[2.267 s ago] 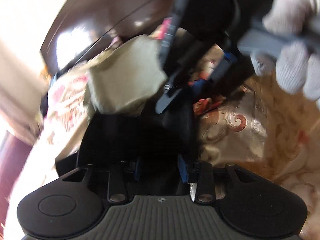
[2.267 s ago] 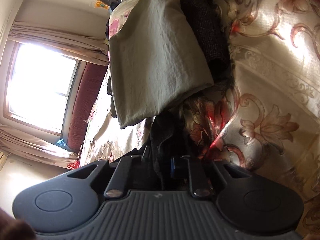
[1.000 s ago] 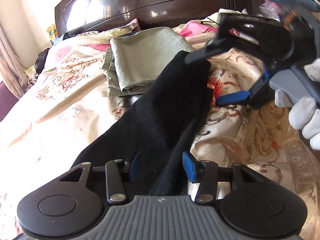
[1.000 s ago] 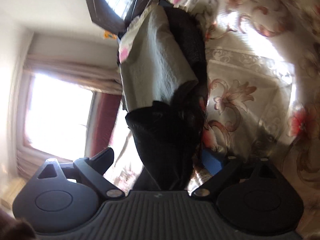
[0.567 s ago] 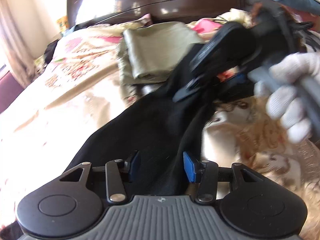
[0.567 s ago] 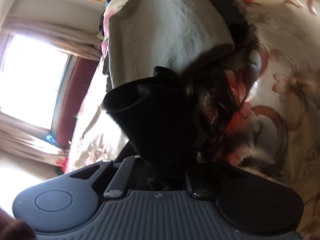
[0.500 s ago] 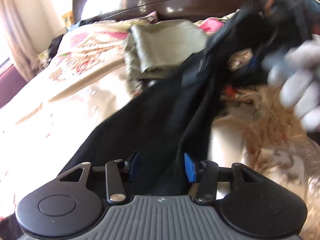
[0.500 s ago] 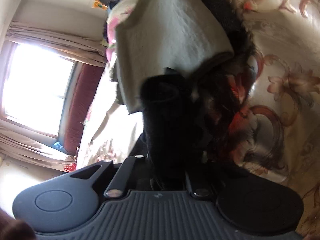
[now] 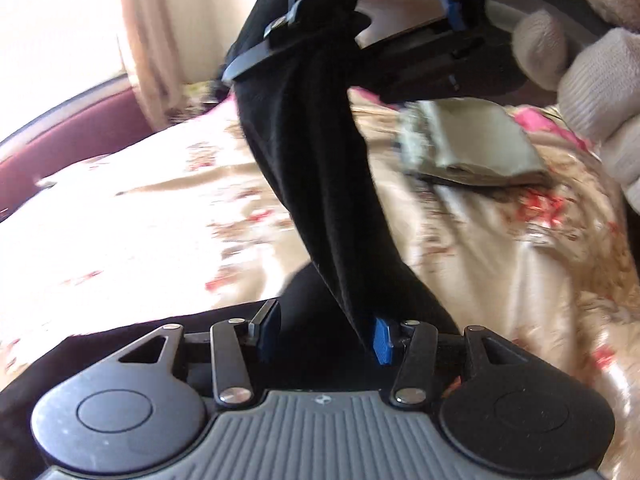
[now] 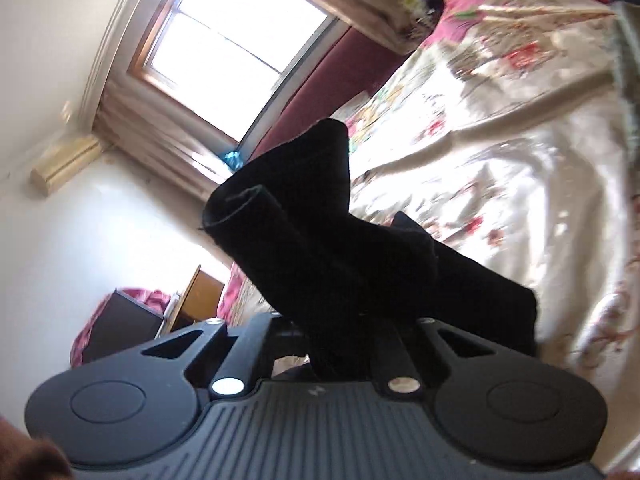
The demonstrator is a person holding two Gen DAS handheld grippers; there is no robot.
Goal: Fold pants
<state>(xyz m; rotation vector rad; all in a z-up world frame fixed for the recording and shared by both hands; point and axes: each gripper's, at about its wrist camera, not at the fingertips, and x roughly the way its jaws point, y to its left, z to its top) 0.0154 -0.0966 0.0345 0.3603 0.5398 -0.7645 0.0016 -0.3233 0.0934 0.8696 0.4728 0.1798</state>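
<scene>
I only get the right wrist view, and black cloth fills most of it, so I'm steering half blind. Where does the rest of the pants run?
Observer: The pants hang in a twisted strand down to the left gripper and pass between its jaws.
Operator: Do those jaws pinch them?
Observer: The jaws stand partly apart. The cloth lies against one pad, but I can't tell whether it is pinched.
Operator: Is anything else lying on the bed?
Observer: A folded olive garment lies on the bedspread, beyond the strand.
</scene>
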